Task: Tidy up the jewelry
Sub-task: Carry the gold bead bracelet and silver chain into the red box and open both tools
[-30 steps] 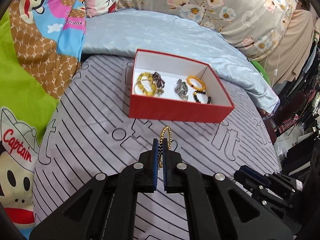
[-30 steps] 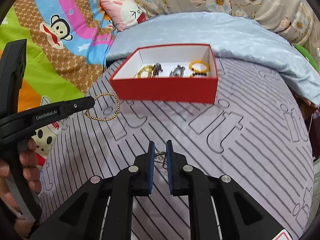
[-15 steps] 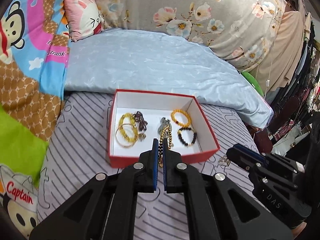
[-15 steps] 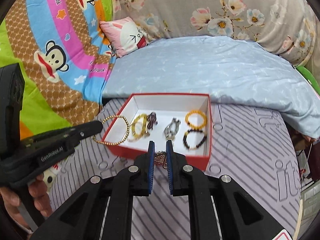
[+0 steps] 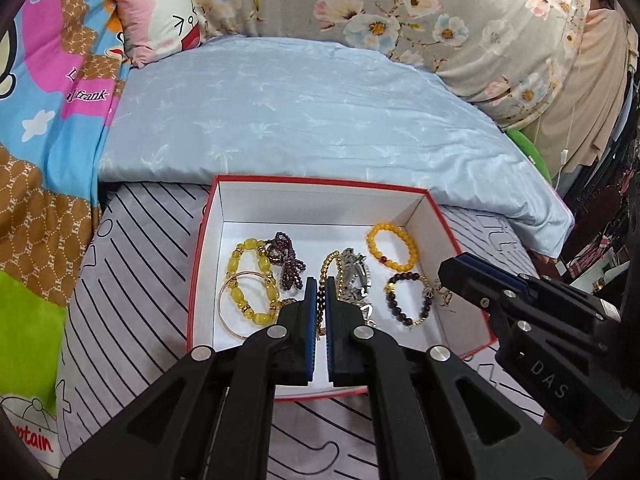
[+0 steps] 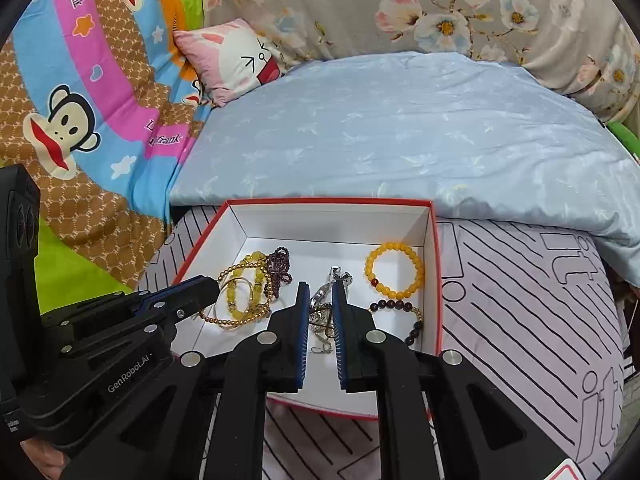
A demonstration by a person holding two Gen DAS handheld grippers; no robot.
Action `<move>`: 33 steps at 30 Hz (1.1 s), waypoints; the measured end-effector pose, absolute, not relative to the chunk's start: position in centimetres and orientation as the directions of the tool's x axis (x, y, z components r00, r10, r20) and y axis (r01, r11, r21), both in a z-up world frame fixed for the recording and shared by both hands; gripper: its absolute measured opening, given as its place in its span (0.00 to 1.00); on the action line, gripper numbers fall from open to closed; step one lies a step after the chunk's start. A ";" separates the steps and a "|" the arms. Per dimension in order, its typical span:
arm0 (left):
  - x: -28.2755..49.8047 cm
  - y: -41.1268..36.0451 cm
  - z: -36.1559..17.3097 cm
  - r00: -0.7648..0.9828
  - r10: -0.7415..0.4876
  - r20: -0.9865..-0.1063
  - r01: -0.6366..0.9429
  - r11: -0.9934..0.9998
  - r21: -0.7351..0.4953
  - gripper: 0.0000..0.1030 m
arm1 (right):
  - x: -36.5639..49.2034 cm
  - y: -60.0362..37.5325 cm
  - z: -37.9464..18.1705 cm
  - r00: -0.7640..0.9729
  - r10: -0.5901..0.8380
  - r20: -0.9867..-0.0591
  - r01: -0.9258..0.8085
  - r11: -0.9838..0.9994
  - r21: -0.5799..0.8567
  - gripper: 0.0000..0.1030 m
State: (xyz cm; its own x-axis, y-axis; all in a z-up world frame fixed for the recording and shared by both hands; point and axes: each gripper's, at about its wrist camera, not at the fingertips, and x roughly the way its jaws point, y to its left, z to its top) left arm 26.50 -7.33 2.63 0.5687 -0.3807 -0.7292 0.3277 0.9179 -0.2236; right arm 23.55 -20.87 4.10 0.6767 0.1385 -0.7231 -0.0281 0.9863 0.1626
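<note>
Gold bead chain (image 5: 327, 270) pinched in left gripper (image 5: 319, 286), hanging lengthwise over red box (image 5: 320, 181)

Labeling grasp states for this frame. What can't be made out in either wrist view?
- Left wrist view: the gold bead bracelet is mostly hidden by the left gripper.
- Right wrist view: right gripper covers the silver chain; whether it is pinched or released is unclear.
- Right wrist view: near wall of the red box hidden behind both grippers.
</note>
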 end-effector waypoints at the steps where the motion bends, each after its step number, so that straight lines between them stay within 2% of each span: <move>1: 26.7 -7.4 2.3 0.567 -0.375 -0.733 0.326 0.920 -0.218 0.03 | 23.9 -20.8 3.7 0.673 0.139 -0.727 -0.028 0.986 0.163 0.10; 13: 27.6 -7.5 1.3 0.568 -0.354 -0.743 0.314 0.928 -0.202 0.03 | 25.7 -20.5 1.7 0.651 0.127 -0.748 -0.020 0.988 0.151 0.12; 17: 27.8 -7.4 1.1 0.582 -0.330 -0.743 0.296 0.937 -0.185 0.04 | 25.5 -20.3 1.8 0.662 0.114 -0.741 -0.011 0.990 0.142 0.29; 24: 27.2 -7.4 1.4 0.615 -0.279 -0.738 0.278 0.952 -0.128 0.24 | 24.4 -20.2 2.6 0.681 0.096 -0.726 0.001 0.991 0.132 0.44; 26: 27.0 -7.4 1.5 0.625 -0.265 -0.734 0.266 0.957 -0.120 0.31 | 24.0 -20.0 2.8 0.685 0.082 -0.724 0.006 0.993 0.119 0.44; 31: 26.6 -7.1 1.9 0.634 -0.248 -0.733 0.247 0.963 -0.112 0.33 | 23.1 -19.7 3.1 0.690 0.067 -0.720 0.016 0.994 0.108 0.47; 33: 26.3 -7.0 2.2 0.642 -0.234 -0.730 0.238 0.966 -0.100 0.33 | 22.7 -19.7 3.3 0.693 0.048 -0.720 0.029 0.995 0.094 0.51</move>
